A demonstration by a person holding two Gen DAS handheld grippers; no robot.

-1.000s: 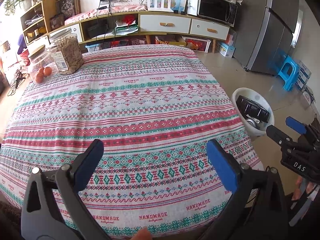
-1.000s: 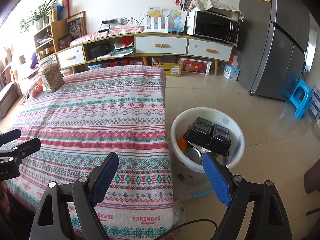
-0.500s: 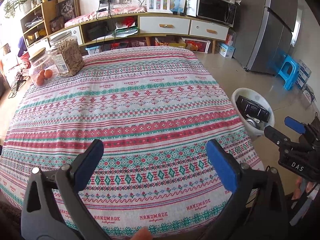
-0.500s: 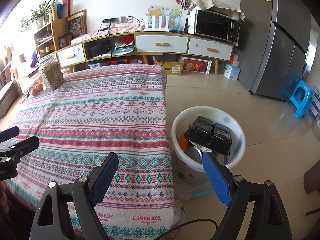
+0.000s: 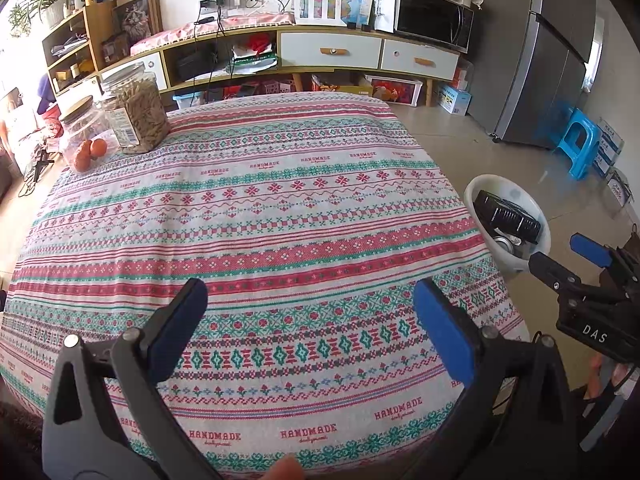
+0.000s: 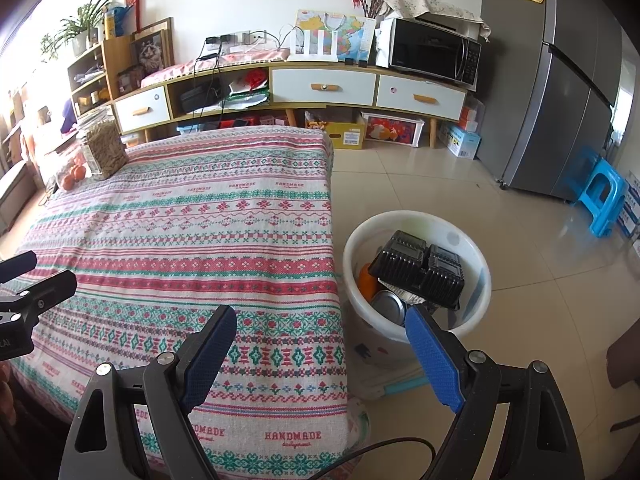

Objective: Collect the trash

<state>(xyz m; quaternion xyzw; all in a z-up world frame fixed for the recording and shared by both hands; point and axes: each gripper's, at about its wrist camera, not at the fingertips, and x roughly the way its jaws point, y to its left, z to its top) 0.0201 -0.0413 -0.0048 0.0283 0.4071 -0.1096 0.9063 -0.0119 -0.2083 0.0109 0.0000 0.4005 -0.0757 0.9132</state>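
Left gripper (image 5: 308, 312) held spread above near edge of table (image 5: 280, 208), nothing pinched. Right gripper (image 6: 320, 340) likewise spread, empty, past table's right edge. Black tray (image 6: 420, 268) and can (image 6: 387, 306) seen inside white bin (image 6: 416, 222) on floor beside table.

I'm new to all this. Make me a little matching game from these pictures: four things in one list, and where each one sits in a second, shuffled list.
Things:
1. black tray
2. pasta jar
3. microwave
4. blue stool

Places:
A. on the sideboard
B. on the floor by the fridge
C. in the white bin
D. at the table's far left corner

Pairs: 1-C, 2-D, 3-A, 4-B
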